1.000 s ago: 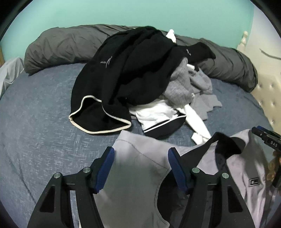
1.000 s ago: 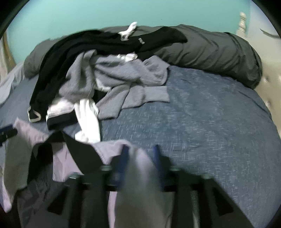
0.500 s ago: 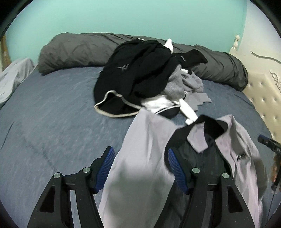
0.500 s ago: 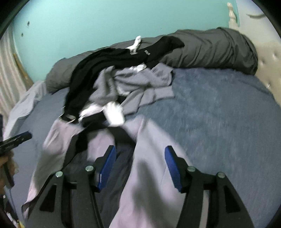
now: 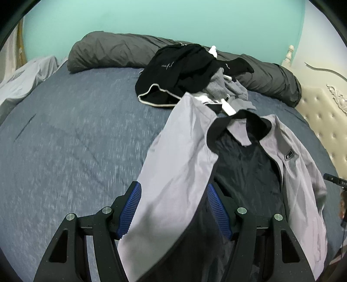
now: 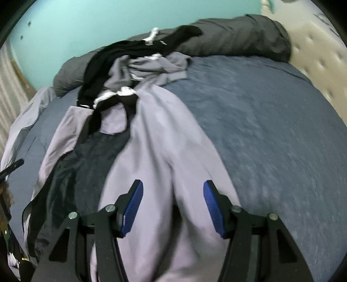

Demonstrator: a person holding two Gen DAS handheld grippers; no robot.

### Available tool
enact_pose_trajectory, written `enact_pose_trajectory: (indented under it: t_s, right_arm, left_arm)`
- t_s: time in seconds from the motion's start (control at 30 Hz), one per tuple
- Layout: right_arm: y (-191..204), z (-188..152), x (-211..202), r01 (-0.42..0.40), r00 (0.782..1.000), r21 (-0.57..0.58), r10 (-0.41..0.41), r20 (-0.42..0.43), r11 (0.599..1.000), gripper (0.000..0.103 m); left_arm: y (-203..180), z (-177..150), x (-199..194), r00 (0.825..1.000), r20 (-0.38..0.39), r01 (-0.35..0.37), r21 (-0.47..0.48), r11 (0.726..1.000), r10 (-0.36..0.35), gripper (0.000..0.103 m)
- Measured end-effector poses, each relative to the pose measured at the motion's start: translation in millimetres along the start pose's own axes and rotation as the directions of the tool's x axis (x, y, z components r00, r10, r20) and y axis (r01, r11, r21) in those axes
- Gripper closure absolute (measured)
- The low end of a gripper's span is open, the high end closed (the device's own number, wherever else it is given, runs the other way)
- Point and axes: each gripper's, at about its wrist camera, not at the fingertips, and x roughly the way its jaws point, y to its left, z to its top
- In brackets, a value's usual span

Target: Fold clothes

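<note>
Blue-padded fingers (image 5: 130, 213) of the left gripper (image 5: 173, 213) stand apart with a grey sleeve of the jacket (image 5: 184, 156) running between them; whether the pads actually pinch the cloth cannot be told from this view. The right gripper (image 6: 173, 208) shows the same picture: its fingers (image 6: 213, 209) are spread, the other grey sleeve passes through the gap, and the blur hides any contact.

The grey jacket with a black collar and dark lining lies open, face up, on the blue bed (image 5: 65, 141), collar toward the far end, its two sleeves trailing back toward the two grippers. Its collar touches the pile of unfolded clothes (image 5: 190, 71), black, grey and white, heaped against a rolled dark grey duvet (image 5: 108, 52) below the turquoise wall (image 5: 162, 19). A padded cream headboard (image 5: 325, 121) borders the bed on the right of the left-wrist view.

The step in hand appears to be spreading the jacket flat before any fold. Doing it well likely means keeping both sleeves under even tension, drawing the garment clear of the pile so nothing else drags along, and smoothing the open front panels over the lining so the creases fall straight.
</note>
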Motion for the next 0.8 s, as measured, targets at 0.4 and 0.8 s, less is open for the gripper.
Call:
enact_pose_trajectory:
  t_s: [0.4, 0.8]
  right_arm:
    - [-25.0, -19.3, 26.5, 0.083, 0.993, 0.017, -0.082, -0.088, 0.996, 0.046]
    - [-54.0, 18.6, 34.3, 0.177, 0.982, -0.007, -0.177, -0.065, 0.984, 0.099]
  left_arm:
    - [4.1, -46.1, 4.8, 1.0, 0.02, 0.021, -0.078, 0.997, -0.019, 0.035]
    - [1.1, -70.8, 17.9, 0.999, 0.022, 0.045, -0.046, 0.998, -0.044, 0.035]
